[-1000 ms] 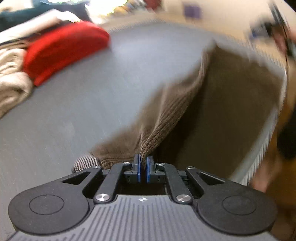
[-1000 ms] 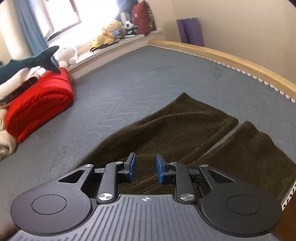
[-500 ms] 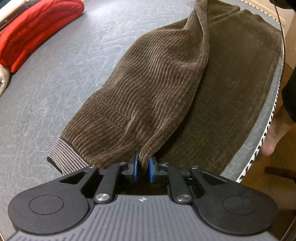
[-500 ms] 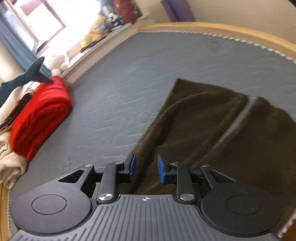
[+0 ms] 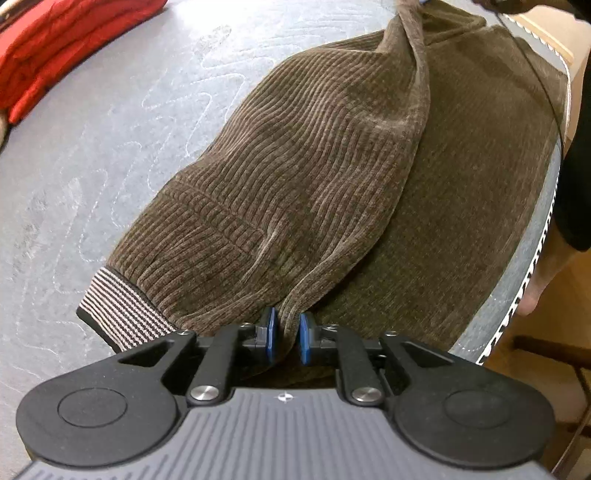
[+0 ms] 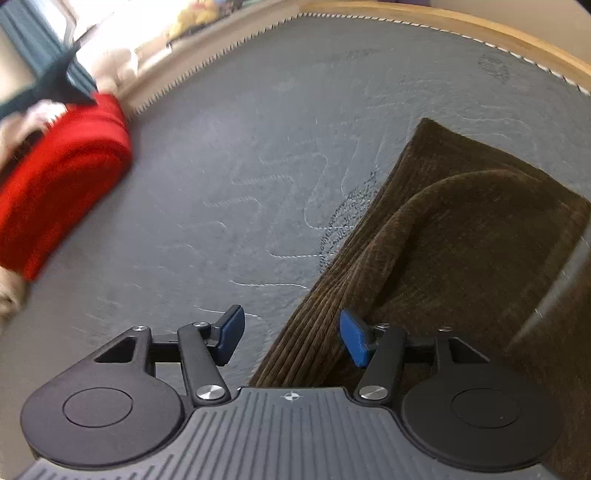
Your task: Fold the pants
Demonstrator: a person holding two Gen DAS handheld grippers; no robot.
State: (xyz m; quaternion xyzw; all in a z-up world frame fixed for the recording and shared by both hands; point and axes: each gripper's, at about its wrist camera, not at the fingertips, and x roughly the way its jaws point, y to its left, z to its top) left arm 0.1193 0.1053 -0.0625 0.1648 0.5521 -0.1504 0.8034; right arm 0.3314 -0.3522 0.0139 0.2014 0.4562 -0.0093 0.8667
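Note:
Brown corduroy pants (image 5: pixel 314 166) lie on a grey quilted mattress (image 5: pixel 92 166), one half folded over the other. A striped band (image 5: pixel 118 314) shows at their near left corner. My left gripper (image 5: pixel 286 338) points steeply down at the near edge of the fold. Its jaws are opening, with the cloth still filling the narrow gap between the blue pads. In the right wrist view the pants (image 6: pixel 461 240) run off to the right. My right gripper (image 6: pixel 291 338) is opening wide over their left fold edge. The cloth lies beside its right pad (image 6: pixel 354 343) without being pinched.
A folded red blanket (image 6: pixel 62 184) and pale textiles sit at the far left, with the same red blanket (image 5: pixel 62 48) at the top left of the left wrist view. The mattress edge (image 5: pixel 532 266) is close on the right, with a person's leg (image 5: pixel 535 288) beyond it. A wooden bed frame (image 6: pixel 480 33) rims the far side.
The left gripper came down with the fold, laying it on the lower half, and its pads parted slightly. The right gripper swung left and lower, and its jaws spread wide off the cloth.

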